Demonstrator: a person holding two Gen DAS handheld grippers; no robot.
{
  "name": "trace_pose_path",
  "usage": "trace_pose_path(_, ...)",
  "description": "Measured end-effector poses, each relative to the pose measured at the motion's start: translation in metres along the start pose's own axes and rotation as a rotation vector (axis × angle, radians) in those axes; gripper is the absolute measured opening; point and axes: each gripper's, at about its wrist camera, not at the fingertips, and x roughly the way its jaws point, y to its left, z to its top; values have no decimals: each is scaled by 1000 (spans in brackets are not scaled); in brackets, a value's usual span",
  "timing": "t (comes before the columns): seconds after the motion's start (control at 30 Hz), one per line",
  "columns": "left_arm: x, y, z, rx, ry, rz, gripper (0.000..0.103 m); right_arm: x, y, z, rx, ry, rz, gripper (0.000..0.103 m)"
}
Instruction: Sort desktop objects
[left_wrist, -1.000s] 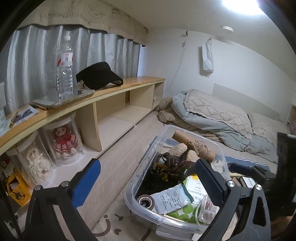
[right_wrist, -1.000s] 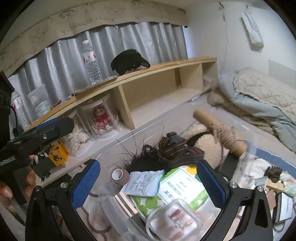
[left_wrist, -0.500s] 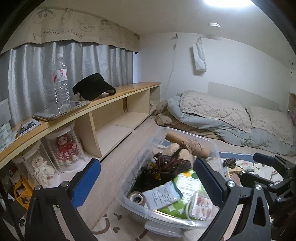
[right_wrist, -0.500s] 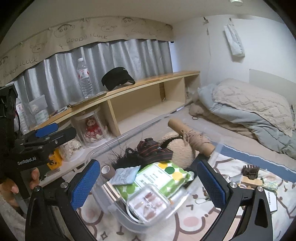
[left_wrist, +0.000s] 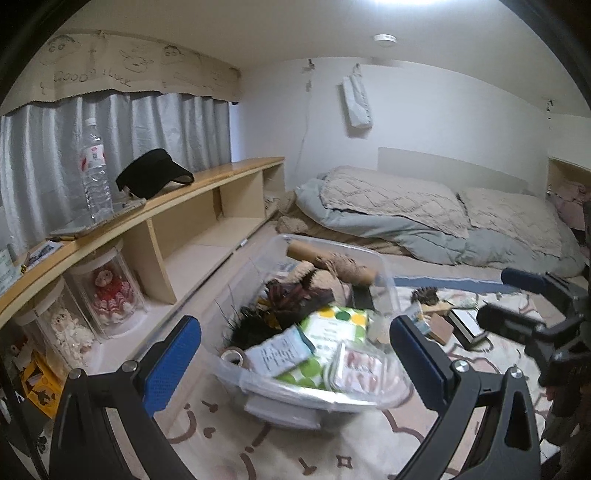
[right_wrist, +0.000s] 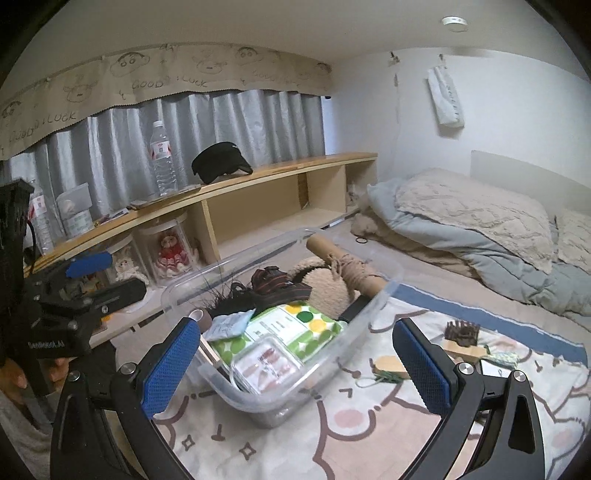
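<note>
Both grippers gape, empty, above the bin's (right_wrist: 373, 314) rim.

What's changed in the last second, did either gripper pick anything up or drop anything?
Both grippers pulled back and up from the clear bin, which now looks farther off in each view. The left gripper and right gripper stayed open and empty; nothing was taken or let go. The bin's contents and the loose items on the mat look unmoved.

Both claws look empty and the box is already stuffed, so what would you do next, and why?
Probably swing the right gripper, open and empty, toward the small wooden block on the mat. It lies loose outside the clear bin, nearest that gripper, while the left gripper hovers over the bin.
</note>
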Motion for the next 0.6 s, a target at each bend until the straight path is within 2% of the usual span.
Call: trace_pose_path(0.6,-19,-11,-34,-12,34,-90,103,-48,2,-37,-44,-11,-71,103)
